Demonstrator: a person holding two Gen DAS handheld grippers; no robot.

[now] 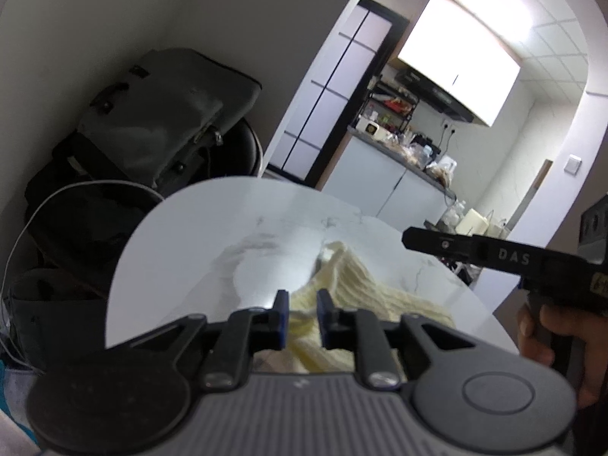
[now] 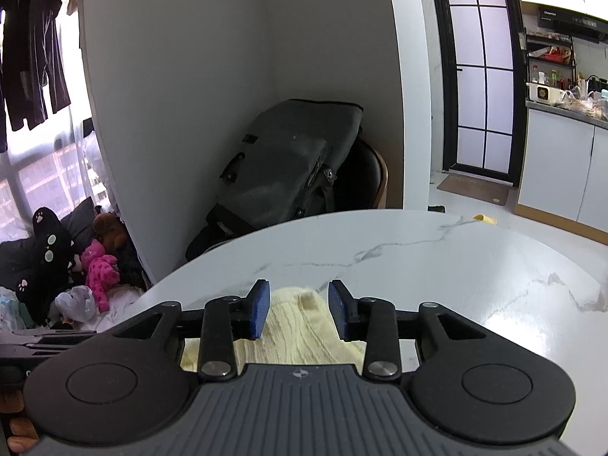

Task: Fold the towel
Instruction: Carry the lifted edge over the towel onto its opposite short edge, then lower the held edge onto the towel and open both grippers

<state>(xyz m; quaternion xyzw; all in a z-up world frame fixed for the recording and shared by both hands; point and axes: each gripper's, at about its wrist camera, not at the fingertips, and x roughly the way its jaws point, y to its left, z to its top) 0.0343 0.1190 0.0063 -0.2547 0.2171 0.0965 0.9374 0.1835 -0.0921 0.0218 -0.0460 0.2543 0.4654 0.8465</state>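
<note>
A cream ribbed towel [image 1: 357, 285] lies bunched on the white marble table [image 1: 212, 239]. My left gripper [image 1: 303, 306] is open above its near edge, and towel shows between the blue pads without being pinched. In the right wrist view the towel [image 2: 296, 326] lies flat under and between the pads of my right gripper [image 2: 298, 304], which is open and above the cloth. The right gripper's black body [image 1: 505, 258] also shows in the left wrist view, at the right above the table.
The round marble table [image 2: 456, 266] stands near a wall corner. A dark grey bag [image 2: 288, 159] rests on a chair behind it. Plush toys [image 2: 95, 266] lie on the floor to the left. A kitchen counter [image 2: 562, 159] is at the far right.
</note>
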